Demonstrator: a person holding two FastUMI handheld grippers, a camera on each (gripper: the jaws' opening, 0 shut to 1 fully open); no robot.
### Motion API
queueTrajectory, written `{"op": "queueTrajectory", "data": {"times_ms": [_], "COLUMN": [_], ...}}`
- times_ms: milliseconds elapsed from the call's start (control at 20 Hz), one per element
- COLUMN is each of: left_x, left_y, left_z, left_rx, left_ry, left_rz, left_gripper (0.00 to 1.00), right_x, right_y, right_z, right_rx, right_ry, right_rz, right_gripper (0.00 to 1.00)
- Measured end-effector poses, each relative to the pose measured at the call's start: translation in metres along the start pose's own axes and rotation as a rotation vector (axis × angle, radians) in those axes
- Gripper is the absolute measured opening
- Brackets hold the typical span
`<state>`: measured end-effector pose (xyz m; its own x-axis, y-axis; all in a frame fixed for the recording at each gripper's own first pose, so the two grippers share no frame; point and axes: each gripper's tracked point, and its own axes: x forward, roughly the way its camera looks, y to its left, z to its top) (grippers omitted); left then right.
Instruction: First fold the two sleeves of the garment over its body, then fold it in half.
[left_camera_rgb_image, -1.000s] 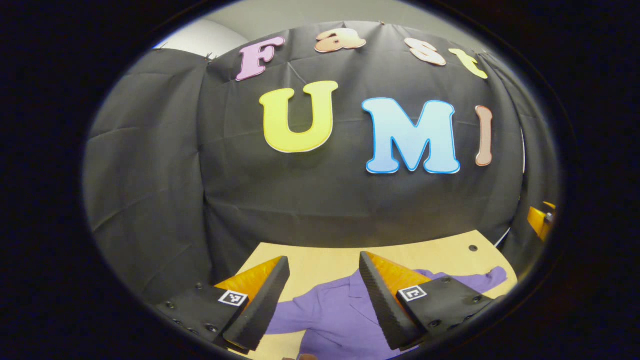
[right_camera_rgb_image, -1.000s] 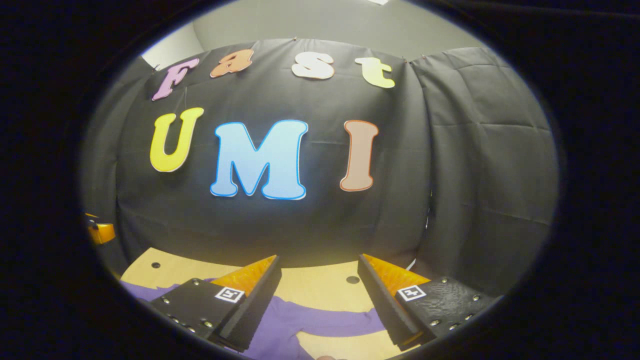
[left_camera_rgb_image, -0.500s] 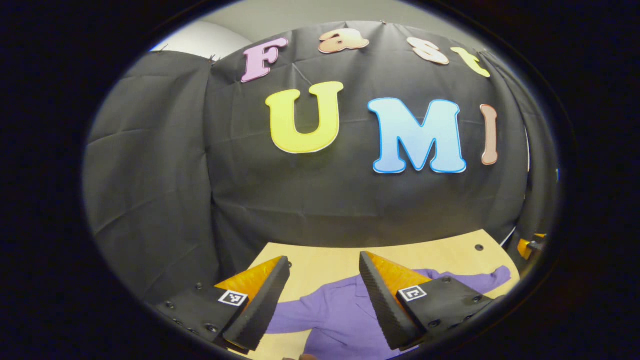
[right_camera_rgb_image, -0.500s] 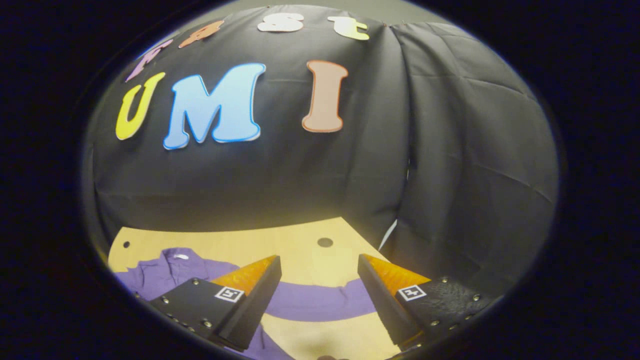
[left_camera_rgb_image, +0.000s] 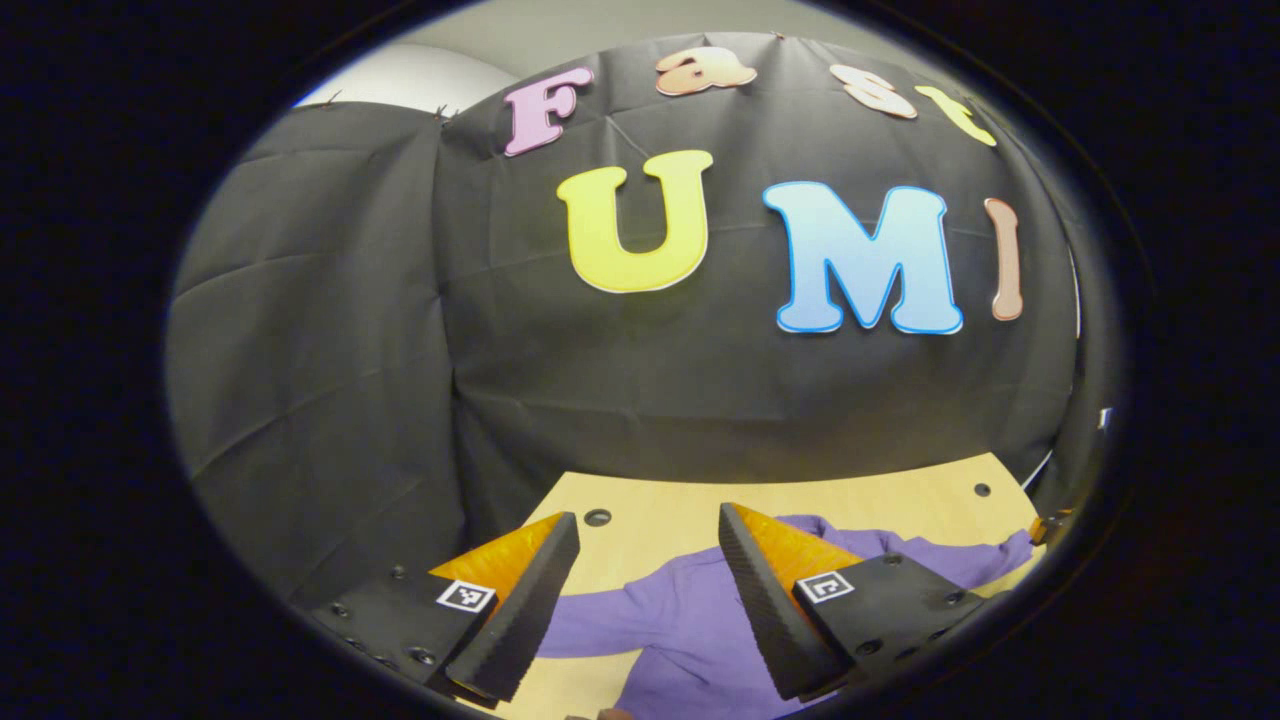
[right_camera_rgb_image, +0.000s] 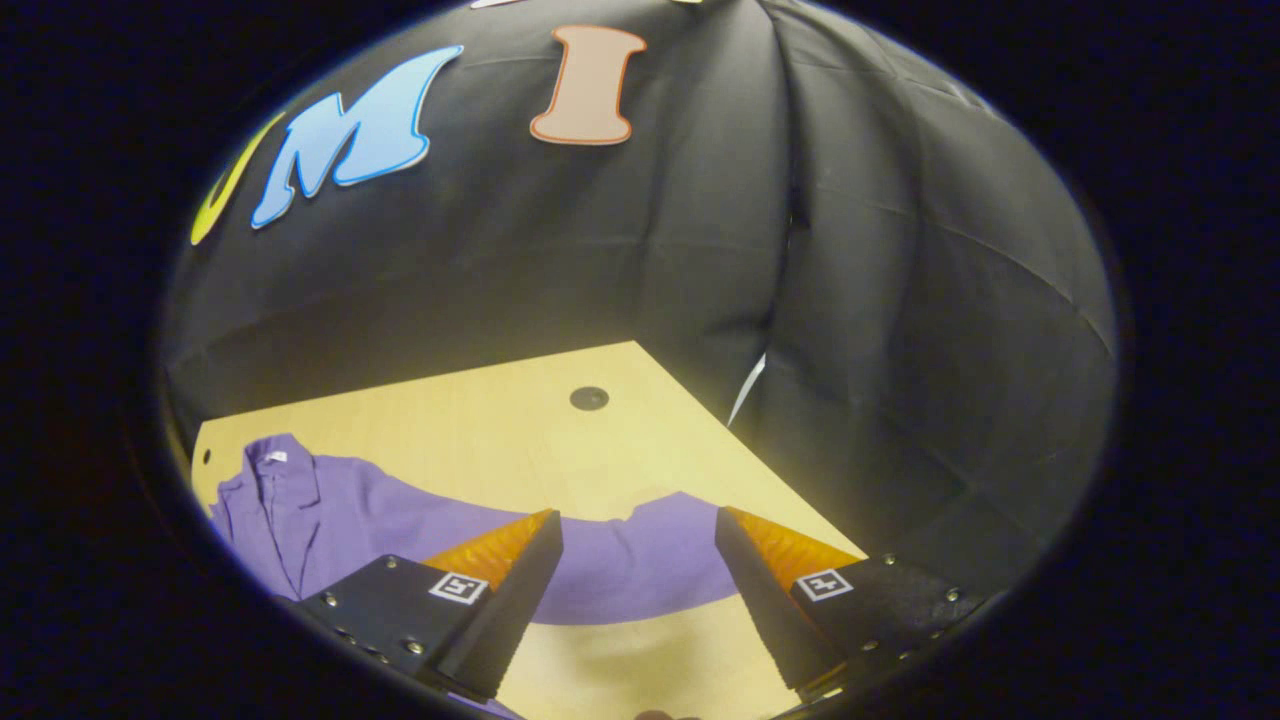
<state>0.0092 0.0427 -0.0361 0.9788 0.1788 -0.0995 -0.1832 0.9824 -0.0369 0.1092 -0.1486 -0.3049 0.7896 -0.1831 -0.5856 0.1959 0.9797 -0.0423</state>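
Left gripper view: riding above the left gripper (left_camera_rgb_image: 648, 590), facing forward past spread fingers, nearly level, toward the booth wall (left_camera_rgb_image: 700, 380); table (left_camera_rgb_image: 880, 505) low, just beyond the fingertips. Right gripper view: riding above the right gripper (right_camera_rgb_image: 638, 585), pitched more steeply down, closer over the table (right_camera_rgb_image: 480, 430). Shared by both: the wooden table, the purple garment (left_camera_rgb_image: 690, 630) (right_camera_rgb_image: 390, 520) between and beyond the fingers, the same cloth wall (right_camera_rgb_image: 900, 300).

Each set of tongs, the left tongs (left_camera_rgb_image: 648, 600) and the right tongs (right_camera_rgb_image: 638, 600), ends in two wedge-shaped fingers with ribbed inner faces. Behind each finger sits a flat plate studded with small round screws along its edge. A small square black-and-white marker is fixed near each plate's front corner.
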Motion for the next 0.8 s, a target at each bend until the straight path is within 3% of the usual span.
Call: {"op": "queueTrajectory", "data": {"times_ms": [400,750,800], "left_x": [0.008,0.014,0.015], "left_y": [0.000,0.000,0.000], "left_z": [-0.009,-0.013,-0.013], "left_rx": [0.002,0.025,0.028], "left_ry": [0.039,0.063,0.063], "left_rz": [0.050,0.072,0.075], "left_gripper": [0.98,0.98,0.94], "right_x": [0.059,0.083,0.083], "right_y": [-0.020,-0.024,-0.021], "right_z": [-0.049,-0.088,-0.095], "right_rx": [-0.016,-0.033,-0.029], "right_ry": [0.132,0.238,0.261], "right_rz": [-0.027,-0.030,-0.012], "right_gripper": [0.96,0.95,0.96]}}
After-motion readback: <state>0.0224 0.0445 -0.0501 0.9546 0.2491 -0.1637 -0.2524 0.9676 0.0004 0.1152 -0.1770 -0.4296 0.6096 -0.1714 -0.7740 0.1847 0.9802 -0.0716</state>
